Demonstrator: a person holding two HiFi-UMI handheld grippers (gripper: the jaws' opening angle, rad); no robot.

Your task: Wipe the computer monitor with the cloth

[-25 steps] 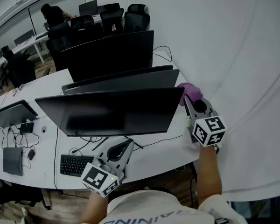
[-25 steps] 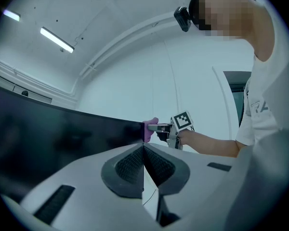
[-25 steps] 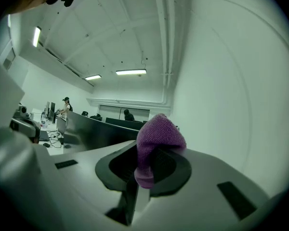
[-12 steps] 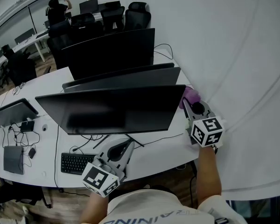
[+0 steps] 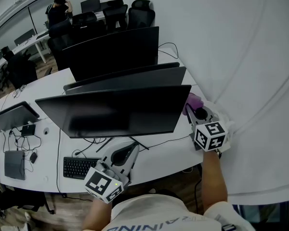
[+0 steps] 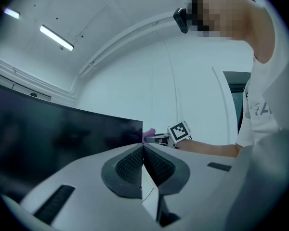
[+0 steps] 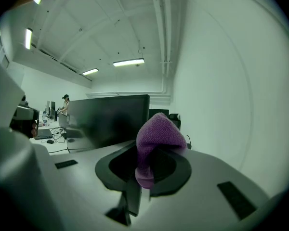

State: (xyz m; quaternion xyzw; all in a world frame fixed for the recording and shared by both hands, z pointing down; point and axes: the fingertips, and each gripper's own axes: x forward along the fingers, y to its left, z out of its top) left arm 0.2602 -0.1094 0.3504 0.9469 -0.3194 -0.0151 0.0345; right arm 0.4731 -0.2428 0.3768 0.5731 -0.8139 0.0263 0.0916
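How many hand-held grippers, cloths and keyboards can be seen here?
Grippers: 2, the left gripper with its jaws together on nothing, and the right gripper clamped on the cloth.
Cloths: 1, the purple cloth at the front monitor's right edge.
Keyboards: 1, the black keyboard on the white desk.
Total: 4.

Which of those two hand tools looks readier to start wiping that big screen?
The right gripper. It is shut on the purple cloth, right beside the monitor at its right edge. The left gripper is shut on nothing and sits low in front of the screen, near the keyboard.
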